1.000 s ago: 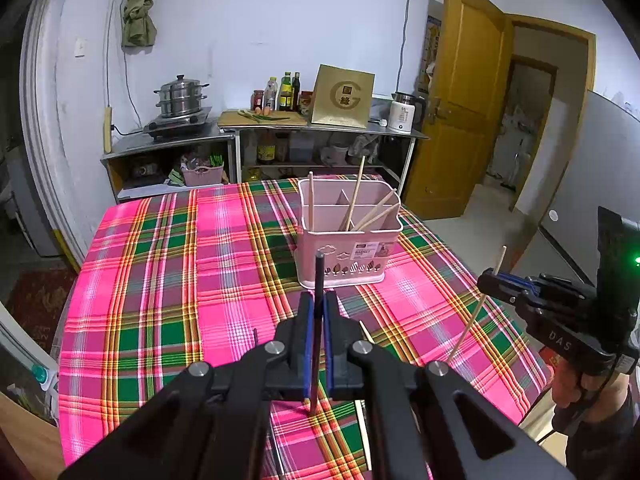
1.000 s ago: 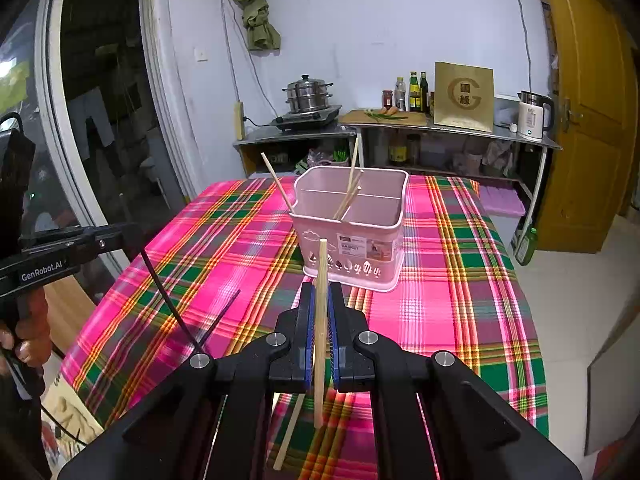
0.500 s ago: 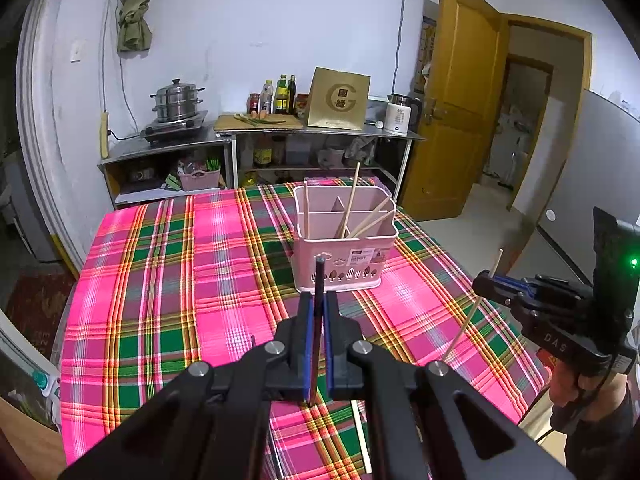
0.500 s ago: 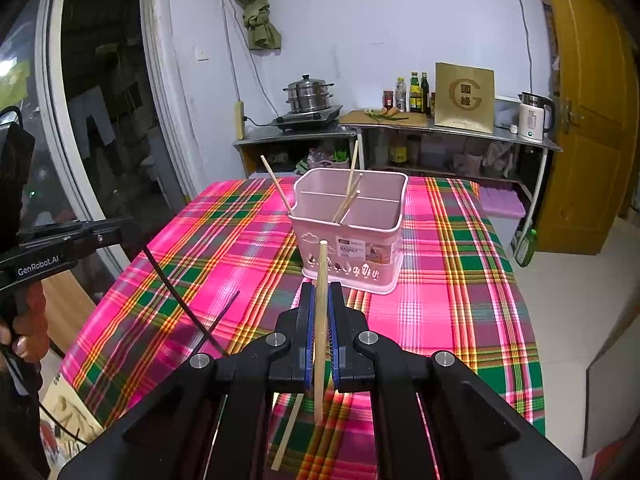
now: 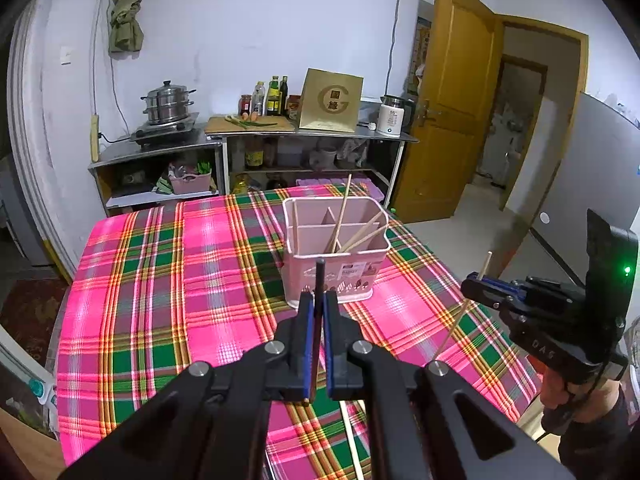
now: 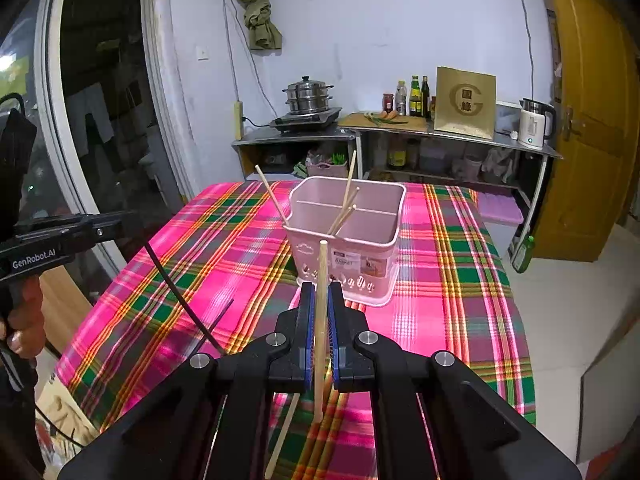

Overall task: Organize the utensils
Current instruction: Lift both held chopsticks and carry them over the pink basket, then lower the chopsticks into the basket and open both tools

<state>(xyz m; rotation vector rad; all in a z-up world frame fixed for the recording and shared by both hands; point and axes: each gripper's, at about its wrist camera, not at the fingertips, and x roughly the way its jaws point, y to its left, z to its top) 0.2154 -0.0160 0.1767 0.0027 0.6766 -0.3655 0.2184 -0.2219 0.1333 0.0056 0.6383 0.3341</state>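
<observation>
Left wrist shows your left tongs (image 5: 317,312) clamped on a black chopstick (image 5: 319,280), right tongs (image 6: 320,304) on a wooden chopstick (image 6: 320,300). Pink basket (image 5: 335,256) sits mid-counter (image 5: 160,280); lift tips clear, drop steeply.

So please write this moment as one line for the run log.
left gripper: shut on black chopstick | right gripper: shut on wooden chopstick | pink basket: holds wooden chopsticks | loose chopstick: on tablecloth
</observation>
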